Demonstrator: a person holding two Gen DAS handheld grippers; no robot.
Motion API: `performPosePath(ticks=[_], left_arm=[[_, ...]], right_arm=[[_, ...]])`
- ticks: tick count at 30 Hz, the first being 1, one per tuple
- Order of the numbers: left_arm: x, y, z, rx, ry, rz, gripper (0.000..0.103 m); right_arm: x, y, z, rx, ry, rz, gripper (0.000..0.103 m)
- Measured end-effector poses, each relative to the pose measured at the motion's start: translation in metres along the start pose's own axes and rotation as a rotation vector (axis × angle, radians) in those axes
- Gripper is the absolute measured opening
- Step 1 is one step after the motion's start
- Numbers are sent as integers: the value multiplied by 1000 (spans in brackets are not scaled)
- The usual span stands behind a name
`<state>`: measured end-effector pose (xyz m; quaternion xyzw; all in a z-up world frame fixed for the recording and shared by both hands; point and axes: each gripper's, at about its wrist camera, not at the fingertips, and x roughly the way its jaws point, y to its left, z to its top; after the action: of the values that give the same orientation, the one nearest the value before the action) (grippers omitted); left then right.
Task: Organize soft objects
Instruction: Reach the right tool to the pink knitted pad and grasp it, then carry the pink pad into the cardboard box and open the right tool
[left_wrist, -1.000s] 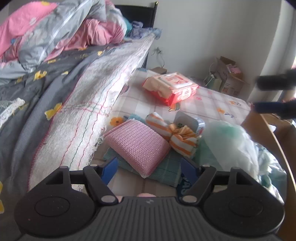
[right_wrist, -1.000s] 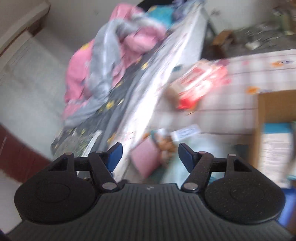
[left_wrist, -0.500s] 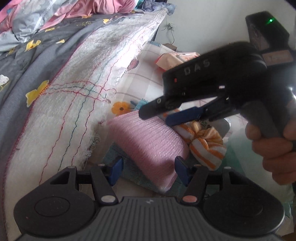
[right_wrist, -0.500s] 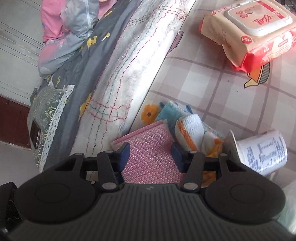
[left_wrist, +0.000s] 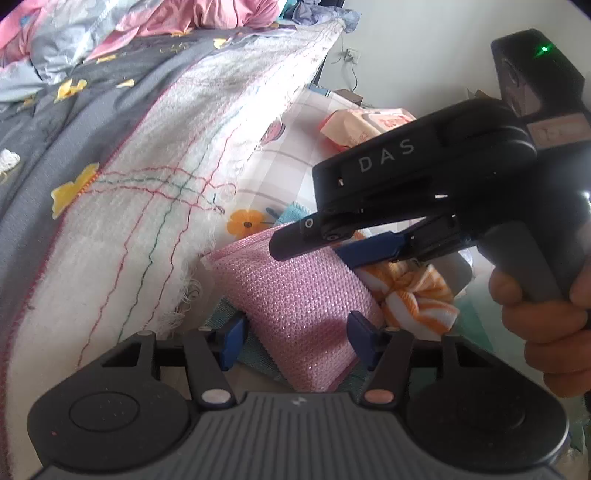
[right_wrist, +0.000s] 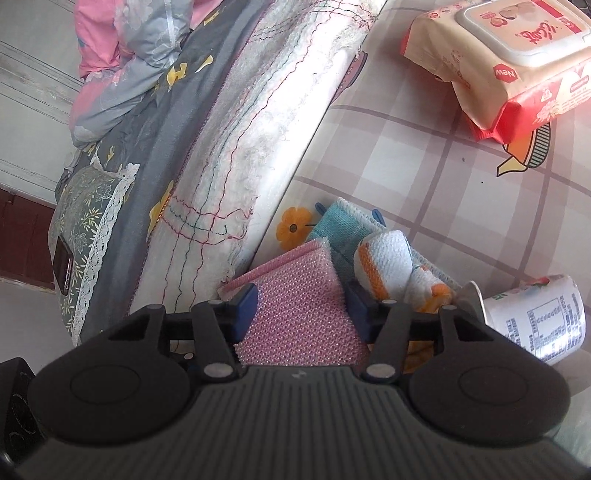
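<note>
Left gripper (left_wrist: 297, 341): I see jaws closing around the pink sponge (left_wrist: 295, 299) (pads straddling it).
Right gripper (right_wrist: 301, 314): opening, same sponge between my jaws.

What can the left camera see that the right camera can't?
Only the left wrist view shows the right gripper from outside, with the hand holding it.

Only the right wrist view shows the white cup lying on its side.

Both show the pink sponge between blue fingers, the orange striped cloth, the wipes pack and the bed.
</note>
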<state>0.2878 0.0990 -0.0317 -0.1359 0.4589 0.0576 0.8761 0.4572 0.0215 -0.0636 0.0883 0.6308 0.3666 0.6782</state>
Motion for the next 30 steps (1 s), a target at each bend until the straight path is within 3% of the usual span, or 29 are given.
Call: performPosePath(ticks=[8,16,23,30], left_arm=[[-51,-10,0,26,-93,9,58],[-116,-46,-8,86,-190,-23,58],[-143,-127,-26,218,-213,-134,58],[-128,-230,-48,342,-147,-292,55]], right_arm=[[-39,7,-19,50,-43,85,51],[-112,18,-59,58,-152,167,51],[-201,-17,-119,116,-278,159,51],[-289,-105,-195,268,-386,78,51]])
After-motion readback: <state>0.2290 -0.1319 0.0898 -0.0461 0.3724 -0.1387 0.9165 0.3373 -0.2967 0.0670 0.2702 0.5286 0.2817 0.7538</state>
